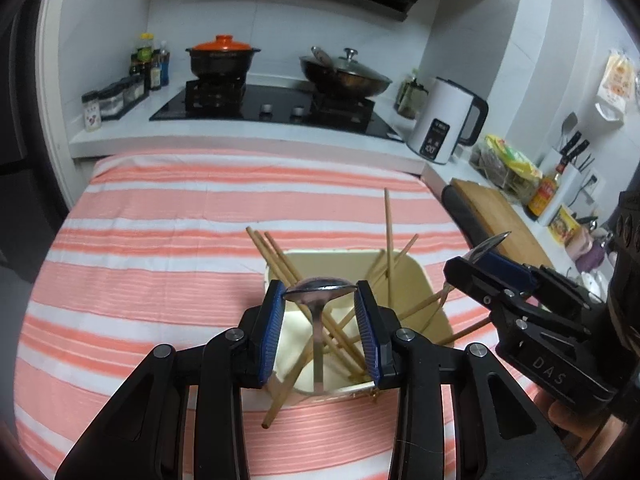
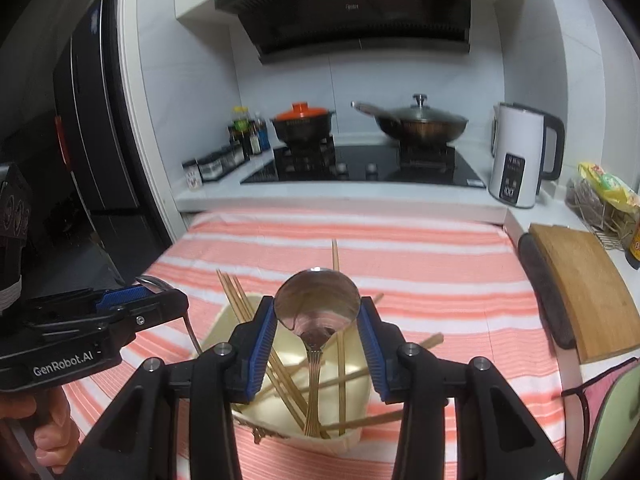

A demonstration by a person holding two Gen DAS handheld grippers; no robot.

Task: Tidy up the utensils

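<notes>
A shiny steel spoon (image 1: 320, 294) is clamped by its bowl between the blue-padded fingers (image 1: 276, 328) of the left gripper (image 1: 320, 308), its handle hanging straight down into the cream rectangular plastic tub (image 1: 416, 272). A second polished metal spoon (image 2: 318, 306) is gripped the same way by the right gripper (image 2: 318, 320), bowl up and facing the camera, its ornate handle reaching down inside the tub (image 2: 224, 320). Both pairs of fingers are closed tight on the spoon bowls. In the left wrist view, the right gripper (image 1: 486, 254) is seen at 3 o'clock, spoon tip poking out above it. Thin wooden chopsticks (image 1: 280, 258) are leaned criss-cross inside the tub, several fanned out past its rim toward 11 o'clock, and one (image 1: 387, 232) is stood nearly upright at 12 o'clock. The tub is set on the surface, covered by a pink-and-white striped cloth (image 1: 160, 240). Beyond, at 12 o'clock, a black pot with an orange lid (image 1: 222, 56) is seen on the stove.
</notes>
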